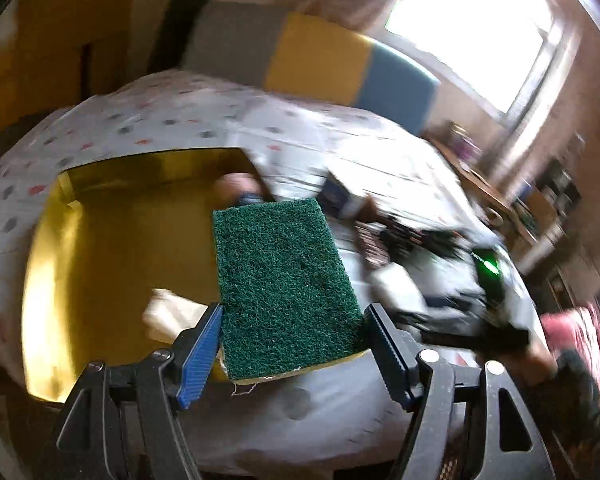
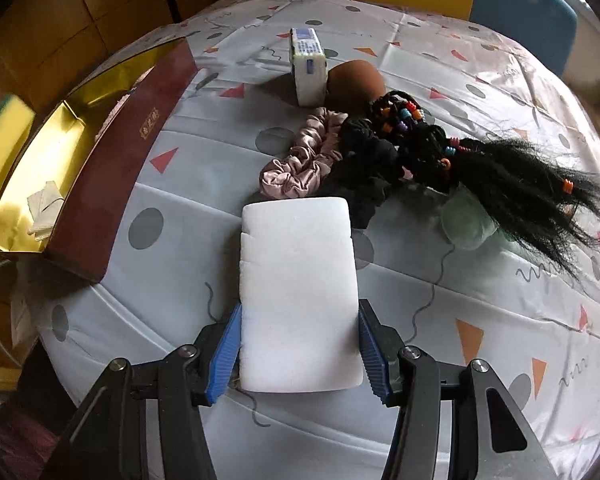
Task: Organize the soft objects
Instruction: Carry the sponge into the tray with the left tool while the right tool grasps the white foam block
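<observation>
My left gripper (image 1: 292, 312) is shut on a green scouring sponge (image 1: 280, 276) with a yellow underside. It holds the sponge in the air beside the open gold-lined box (image 1: 100, 240), where a white cloth (image 1: 172, 312) lies. My right gripper (image 2: 300, 306) is shut on a white foam block (image 2: 298, 280) above the patterned bedsheet (image 2: 440, 340). To its left stands the same box, showing its dark red wall (image 2: 112, 152) and the cloth (image 2: 44, 204) inside. The yellow side of the sponge (image 2: 0, 144) shows at the far left edge.
On the sheet beyond the white block lie a pink scrunchie (image 2: 300, 160), a black scrunchie (image 2: 364, 160), beaded black braided hair (image 2: 500, 176), a brown round thing (image 2: 354, 84), a tissue pack (image 2: 308, 64) and a pale green soft thing (image 2: 464, 220). A bright window (image 1: 480, 28) is at the back.
</observation>
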Tool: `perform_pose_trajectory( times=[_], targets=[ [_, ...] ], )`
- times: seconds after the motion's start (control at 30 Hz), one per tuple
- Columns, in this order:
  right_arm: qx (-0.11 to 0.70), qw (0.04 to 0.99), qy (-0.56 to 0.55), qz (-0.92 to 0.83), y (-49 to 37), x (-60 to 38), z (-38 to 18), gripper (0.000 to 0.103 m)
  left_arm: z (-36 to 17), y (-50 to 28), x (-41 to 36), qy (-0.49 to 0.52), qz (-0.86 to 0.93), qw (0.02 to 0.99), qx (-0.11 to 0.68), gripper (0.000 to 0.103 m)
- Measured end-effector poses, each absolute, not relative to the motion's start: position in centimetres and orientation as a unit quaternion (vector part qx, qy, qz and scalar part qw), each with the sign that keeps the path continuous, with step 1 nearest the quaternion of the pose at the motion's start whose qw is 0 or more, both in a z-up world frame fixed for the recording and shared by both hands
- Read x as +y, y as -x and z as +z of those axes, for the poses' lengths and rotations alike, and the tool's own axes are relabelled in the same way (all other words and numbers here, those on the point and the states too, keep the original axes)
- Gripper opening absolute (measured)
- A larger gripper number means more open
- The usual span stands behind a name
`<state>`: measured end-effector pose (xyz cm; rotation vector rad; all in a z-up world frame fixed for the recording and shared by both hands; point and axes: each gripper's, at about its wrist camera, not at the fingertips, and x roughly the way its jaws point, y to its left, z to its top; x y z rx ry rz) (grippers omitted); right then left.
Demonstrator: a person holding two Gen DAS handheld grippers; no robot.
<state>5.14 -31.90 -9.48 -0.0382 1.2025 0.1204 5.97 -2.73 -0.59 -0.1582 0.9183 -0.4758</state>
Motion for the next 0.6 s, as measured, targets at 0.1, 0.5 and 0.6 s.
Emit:
perform_pose_trajectory(
  times=[0.1, 0.5, 0.6],
  targets=[
    [0.565, 0.823, 0.024, 0.056, -5.1, -31.9, -9.7, 0.055, -0.9, -8.4, -0.9, 0.095, -0.193, 0.867, 0.449, 0.072],
    [0.563, 0.824, 0.034, 0.058, -5.1, -31.7, -9.7, 0.056, -4.3, -18.0, 0.1, 0.099, -0.113, 0.851, 0.503, 0.072],
    [0.563, 0.823, 0.036, 0.059, -5.1, -31.6, -9.8, 0.056, -5.2, -19.5, -0.8, 0.083, -0.109, 0.85, 0.509, 0.072]
  ],
)
